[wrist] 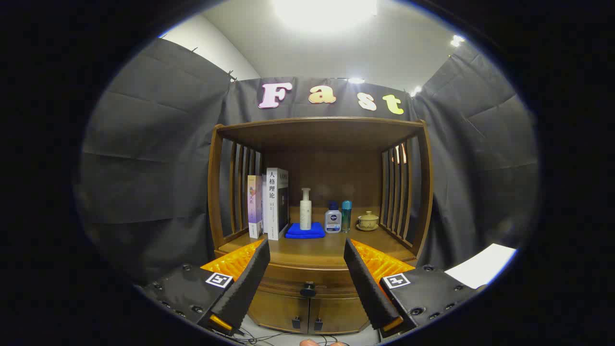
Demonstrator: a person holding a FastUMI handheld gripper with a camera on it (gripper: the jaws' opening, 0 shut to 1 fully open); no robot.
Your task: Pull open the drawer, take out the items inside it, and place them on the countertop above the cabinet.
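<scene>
The gripper [307,259] sits at the bottom centre of the frame with its two fingers spread wide apart, holding nothing. Between the fingers, a little lower in the frame, lies the drawer [307,278] of the wooden cabinet [307,312], its dark round knob [308,290] centred in the gap; the fingers are well apart from it and touch no part of the cabinet. The drawer front looks flush with the cabinet, so it appears still closed, and whatever is inside is hidden. Below the drawer are two small doors.

Above, at frame centre, is the countertop [331,247], under a shelf frame with slatted sides. At its back stand two books [269,204] on the left, a pump bottle [305,209] on a folded blue cloth [305,231], then a squat bottle [332,218], a slim blue-capped bottle [346,216] and a lidded cup on a saucer [368,221] toward the right. The front strip of the countertop is bare.

By this showing, the task seems hardly begun: the knob is yet to be grasped, the drawer pulled, the items lifted out and set on top.
</scene>
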